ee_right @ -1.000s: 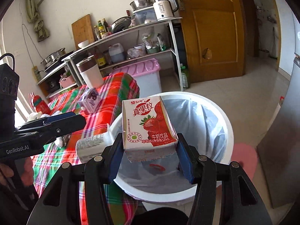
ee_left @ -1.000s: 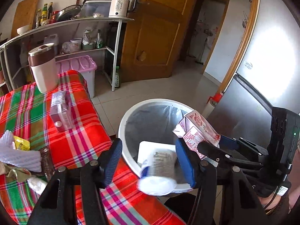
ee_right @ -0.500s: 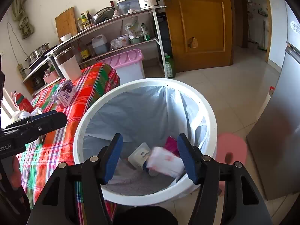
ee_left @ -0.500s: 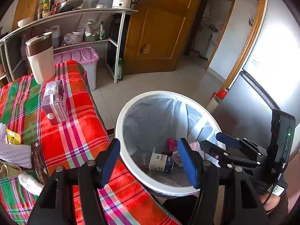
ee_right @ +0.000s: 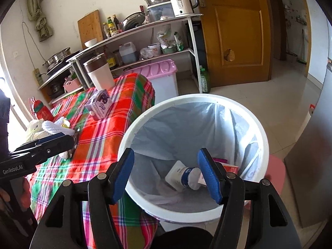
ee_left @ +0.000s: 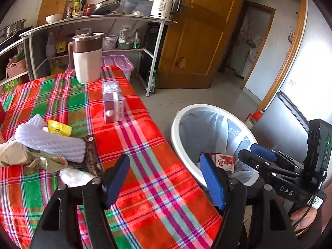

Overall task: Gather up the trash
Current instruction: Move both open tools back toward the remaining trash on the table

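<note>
Both the left gripper (ee_left: 165,178) and right gripper (ee_right: 165,173) gape empty, the left's jaws just widening; a white cup (ee_right: 183,177) and red strawberry carton (ee_left: 225,162) lie in the white bin (ee_right: 145,122) at 12 o'clock.

red, green and white plaid tablecloth (ee_left: 145,145) blazing across the table; round white plastic bin (ee_right: 263,145) lined in pale grey; pink-and-red strawberry milk carton (ee_left: 225,161) inside it; lilac drink carton (ee_left: 113,103) on the cloth; yellow wrapper (ee_left: 59,127); blue-padded black gripper fingers (ee_right: 124,174).
</note>
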A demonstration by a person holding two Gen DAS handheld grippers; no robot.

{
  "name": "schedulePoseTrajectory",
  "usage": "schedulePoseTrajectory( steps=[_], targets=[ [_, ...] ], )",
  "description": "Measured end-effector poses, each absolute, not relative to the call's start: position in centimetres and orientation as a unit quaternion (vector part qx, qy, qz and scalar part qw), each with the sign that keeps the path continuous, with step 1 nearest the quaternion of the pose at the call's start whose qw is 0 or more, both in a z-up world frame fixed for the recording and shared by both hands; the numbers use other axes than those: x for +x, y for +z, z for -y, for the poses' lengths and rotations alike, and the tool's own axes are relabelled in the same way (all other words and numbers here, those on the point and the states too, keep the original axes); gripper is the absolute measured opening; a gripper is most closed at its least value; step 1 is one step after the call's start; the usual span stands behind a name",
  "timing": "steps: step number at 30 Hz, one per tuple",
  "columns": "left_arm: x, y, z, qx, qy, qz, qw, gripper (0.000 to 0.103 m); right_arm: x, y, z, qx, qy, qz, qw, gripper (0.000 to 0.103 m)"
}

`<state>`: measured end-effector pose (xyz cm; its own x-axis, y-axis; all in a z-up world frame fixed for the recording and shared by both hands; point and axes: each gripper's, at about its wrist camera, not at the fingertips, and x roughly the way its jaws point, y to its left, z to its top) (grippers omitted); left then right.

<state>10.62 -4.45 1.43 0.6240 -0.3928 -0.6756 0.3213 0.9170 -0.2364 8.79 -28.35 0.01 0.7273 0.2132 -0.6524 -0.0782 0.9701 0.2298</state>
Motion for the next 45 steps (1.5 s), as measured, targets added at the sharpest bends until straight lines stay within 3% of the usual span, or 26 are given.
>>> schedulePoseTrajectory(
  steps=[20,38,40,42,45],
  targets=[
    [8.3,1.7,-10.5,-0.093,-0.074,-0.376,0.919,0.078,9.9,0.5,14.5,0.014,0.235,-0.362,0.902,0.064],
    [12.6,0.4,-19.0,-0.099,-0.042,-0.387,0.916,0.078,13.5,-1.7,5.6,-0.05,0.327,-0.411,0.849,0.064],
    [13.4,0.4,-19.0,-0.096,-0.043,-0.388,0.915,0.078,13.6,-1.9,5.3,-0.053,0.326,-0.413,0.849,0.062],
    [14.2,0.3,-18.8,-0.091,-0.058,-0.386,0.916,0.078,13.7,-2.1,5.2,-0.053,0.323,-0.416,0.848,0.05],
    [15.7,-0.4,-18.7,-0.085,-0.067,-0.403,0.909,0.079,13.9,-2.5,5.0,-0.056,0.321,-0.426,0.844,0.042]
  ],
)
